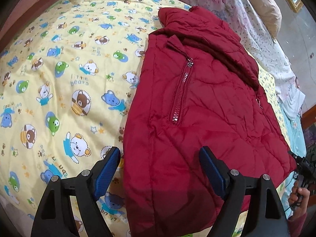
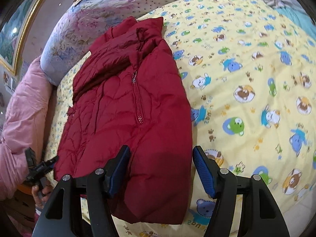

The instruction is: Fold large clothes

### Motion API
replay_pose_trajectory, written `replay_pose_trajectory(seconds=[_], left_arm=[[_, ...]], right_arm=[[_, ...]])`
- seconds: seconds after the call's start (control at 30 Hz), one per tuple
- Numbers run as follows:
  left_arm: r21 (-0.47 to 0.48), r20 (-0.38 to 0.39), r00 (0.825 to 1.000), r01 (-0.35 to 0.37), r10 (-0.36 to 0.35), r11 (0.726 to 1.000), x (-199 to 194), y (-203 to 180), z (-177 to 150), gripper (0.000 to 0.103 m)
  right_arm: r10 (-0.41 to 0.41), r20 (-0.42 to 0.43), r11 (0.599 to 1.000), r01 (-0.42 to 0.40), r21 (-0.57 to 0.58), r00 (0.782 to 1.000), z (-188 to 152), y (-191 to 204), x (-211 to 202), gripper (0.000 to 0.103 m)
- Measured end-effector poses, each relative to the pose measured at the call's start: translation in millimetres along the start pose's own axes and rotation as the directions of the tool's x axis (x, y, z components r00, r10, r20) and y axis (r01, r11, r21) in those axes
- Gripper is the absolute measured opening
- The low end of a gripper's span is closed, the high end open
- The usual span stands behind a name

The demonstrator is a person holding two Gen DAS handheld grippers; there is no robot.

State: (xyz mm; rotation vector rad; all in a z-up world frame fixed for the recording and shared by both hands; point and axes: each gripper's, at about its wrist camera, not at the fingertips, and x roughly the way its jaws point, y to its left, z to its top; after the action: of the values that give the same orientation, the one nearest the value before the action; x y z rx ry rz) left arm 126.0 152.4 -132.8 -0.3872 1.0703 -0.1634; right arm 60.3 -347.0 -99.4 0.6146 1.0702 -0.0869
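Observation:
A dark red padded jacket [image 1: 197, 106] lies folded lengthwise on the bed, collar at the far end, a zipped pocket on top. It also shows in the right wrist view [image 2: 126, 106]. My left gripper [image 1: 160, 165] is open and empty, its blue pads straddling the jacket's near hem from above. My right gripper [image 2: 161, 165] is open and empty, also over the near hem. The other gripper shows small at the jacket's corner in each view, at the right of the left wrist view [image 1: 302, 167] and at the left of the right wrist view [image 2: 39, 167].
A yellow bear-print quilt [image 1: 59, 79] covers the bed. A floral duvet [image 2: 83, 23] and a pillow [image 1: 260, 6] are piled at the head. A pink sleeve [image 2: 23, 114] and a framed picture [image 2: 11, 39] are at the left.

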Motion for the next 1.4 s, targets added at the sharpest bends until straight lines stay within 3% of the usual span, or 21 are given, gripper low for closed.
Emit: replay_pose_trajectory(seconds=[0.3,0.43,0.7,0.9,0.93,0.97,1.07,1.13,1.4], left_arm=[[-0.051,-0.041,0.992,0.114,-0.117,0.992,17.3,6.4,-8.1,0.085],[-0.044,-0.061,0.983,0.169,-0.171,0.985,27.0,1.6,-9.7,0.086],[-0.036,-0.075,0.978,0.192,-0.195,0.981,36.8,-3.0,-8.8,0.086],[-0.044,-0.082,0.971,0.223,-0.227,0.974,45.7,-6.5,-11.9,0.083],[-0.035,-0.077,0.970,0.229,-0.231,0.973,44.9,-8.9,-12.5,0.076],[-0.022,-0.072,0.969,0.237,-0.238,0.971,43.0,-11.2,-13.2,0.061],[0.004,-0.048,0.964,0.263,-0.262,0.965,36.2,-18.5,-13.8,0.032],[0.015,-0.035,0.964,0.266,-0.265,0.964,32.9,-22.2,-13.3,0.025],[0.044,0.045,0.949,0.309,-0.311,0.950,0.2,-27.2,-6.9,0.018]], right_arm=[[0.112,-0.047,0.992,-0.109,0.055,0.993,-1.3,-5.7,14.4,0.069],[0.100,-0.054,0.995,-0.099,0.018,0.994,-0.6,-1.4,19.0,0.066],[0.154,-0.076,0.988,-0.153,0.020,0.985,-5.7,-9.2,21.5,0.059],[0.229,-0.090,0.972,-0.224,0.069,0.969,-6.3,-15.9,30.2,0.061],[0.219,-0.089,0.975,-0.215,0.053,0.972,-7.0,-13.0,29.4,0.059],[0.211,-0.086,0.977,-0.209,0.040,0.974,-7.4,-10.6,28.3,0.058],[0.238,-0.072,0.971,-0.239,0.003,0.969,-9.5,-3.9,23.1,0.041],[0.250,-0.053,0.968,-0.251,-0.024,0.967,-11.0,1.6,19.5,0.032],[0.336,0.016,0.941,-0.335,-0.049,0.942,-13.2,2.4,1.5,0.025]])
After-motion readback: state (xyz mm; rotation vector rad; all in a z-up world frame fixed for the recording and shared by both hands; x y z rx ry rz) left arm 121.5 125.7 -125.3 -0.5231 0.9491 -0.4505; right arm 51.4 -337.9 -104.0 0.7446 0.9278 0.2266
